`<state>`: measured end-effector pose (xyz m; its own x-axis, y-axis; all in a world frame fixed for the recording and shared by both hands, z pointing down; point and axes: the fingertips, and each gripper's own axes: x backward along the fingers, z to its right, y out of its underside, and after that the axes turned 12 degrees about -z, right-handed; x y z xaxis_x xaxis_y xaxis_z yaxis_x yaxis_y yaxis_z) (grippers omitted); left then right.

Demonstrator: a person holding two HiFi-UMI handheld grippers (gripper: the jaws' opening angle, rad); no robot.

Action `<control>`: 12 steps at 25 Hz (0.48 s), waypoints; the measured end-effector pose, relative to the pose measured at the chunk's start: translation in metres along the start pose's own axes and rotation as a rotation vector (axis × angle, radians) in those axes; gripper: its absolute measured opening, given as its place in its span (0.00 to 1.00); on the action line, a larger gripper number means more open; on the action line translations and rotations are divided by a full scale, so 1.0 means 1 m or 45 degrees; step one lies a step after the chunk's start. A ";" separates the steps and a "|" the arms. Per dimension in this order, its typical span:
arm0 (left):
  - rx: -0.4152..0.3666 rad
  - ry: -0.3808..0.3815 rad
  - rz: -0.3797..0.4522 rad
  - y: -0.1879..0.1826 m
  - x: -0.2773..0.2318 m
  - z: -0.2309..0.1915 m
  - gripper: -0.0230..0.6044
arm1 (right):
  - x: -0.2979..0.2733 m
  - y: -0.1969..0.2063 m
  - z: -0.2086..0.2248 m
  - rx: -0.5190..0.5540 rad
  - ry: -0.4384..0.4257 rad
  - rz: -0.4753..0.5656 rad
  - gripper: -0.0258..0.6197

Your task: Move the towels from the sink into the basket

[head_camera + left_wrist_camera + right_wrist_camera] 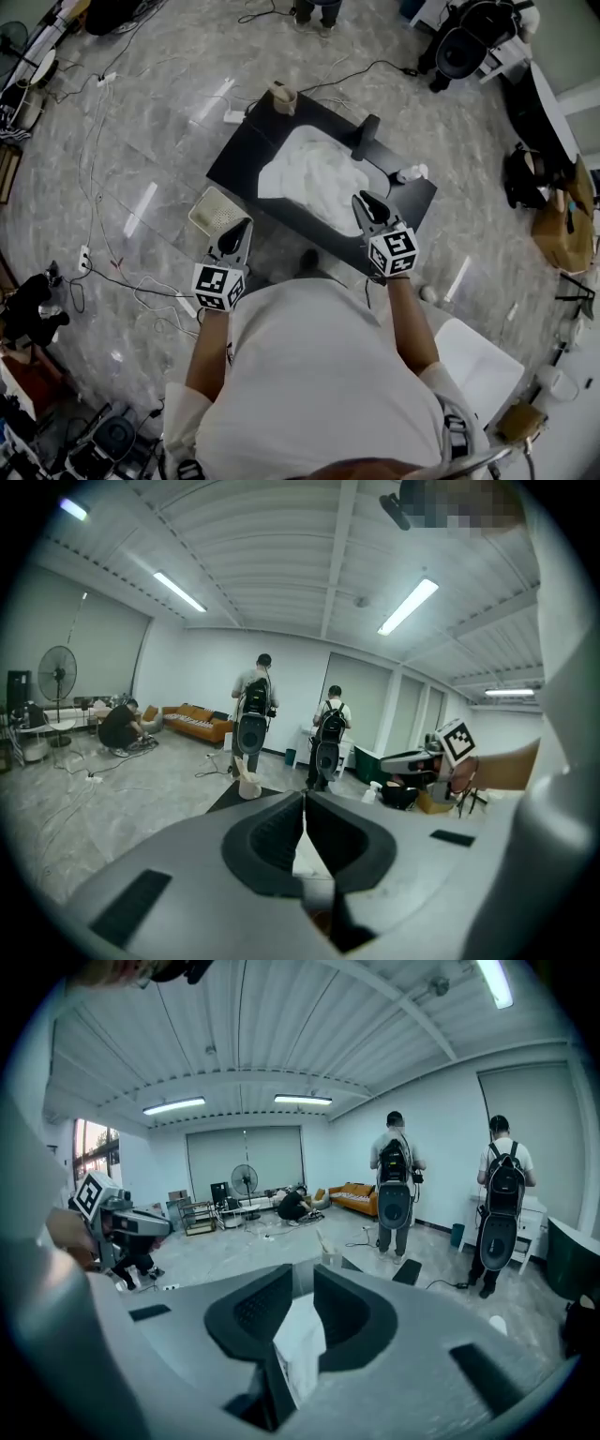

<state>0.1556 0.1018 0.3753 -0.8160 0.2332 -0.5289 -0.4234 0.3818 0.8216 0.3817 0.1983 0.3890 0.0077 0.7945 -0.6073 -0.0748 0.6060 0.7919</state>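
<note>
1. My left hand-held gripper (244, 227) is shut. In the left gripper view (305, 799) its two dark jaws meet at the tips with nothing caught between them.
2. My right hand-held gripper (362, 201) is open only a crack. In the right gripper view (302, 1274) a narrow slot shows between the jaws, and they press on nothing. White cloth shows through the slot from below, but I cannot tell whether it touches the jaws.
3. The towels (314, 173) lie as one crumpled white heap in the sink (291, 141). The sink is set into the black tabletop (239, 155) at my 12 o'clock.
4. In the head view, the tip of my right hand-held gripper is at the heap's 4 o'clock edge, pointing toward the towels.
5. The basket (214, 208), cream and perforated, stands at the sink's 8 o'clock, just beside the tabletop's near left edge. I can see no towel in it.
6. My left hand-held gripper is just beside the basket, at its 4 o'clock, well apart from the towels.
7. The dark faucet (364, 136) rises at the sink's 1 o'clock. A small white bottle (412, 172) stands on the tabletop at the sink's 3 o'clock. A beige cup-like thing (282, 97) sits at the tabletop's far corner, at 11 o'clock.
8. Each marker cube sits behind its jaws, toward my wrist.
9. Both gripper views show two people with backpacks (395, 1190) standing across the room.
</note>
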 end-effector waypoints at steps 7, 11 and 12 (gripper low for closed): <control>0.039 0.005 -0.077 0.021 -0.037 0.010 0.05 | -0.068 0.054 0.026 0.062 -0.077 -0.216 0.28; 0.061 -0.003 -0.108 0.035 -0.056 0.013 0.05 | -0.119 0.099 0.035 0.061 -0.096 -0.339 0.39; 0.071 -0.004 -0.118 0.040 -0.061 0.014 0.05 | -0.131 0.109 0.037 0.057 -0.098 -0.369 0.43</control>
<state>0.1941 0.1151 0.4371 -0.7731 0.1978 -0.6026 -0.4743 0.4506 0.7563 0.4091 0.1618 0.5573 0.0979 0.5876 -0.8032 -0.0144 0.8078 0.5892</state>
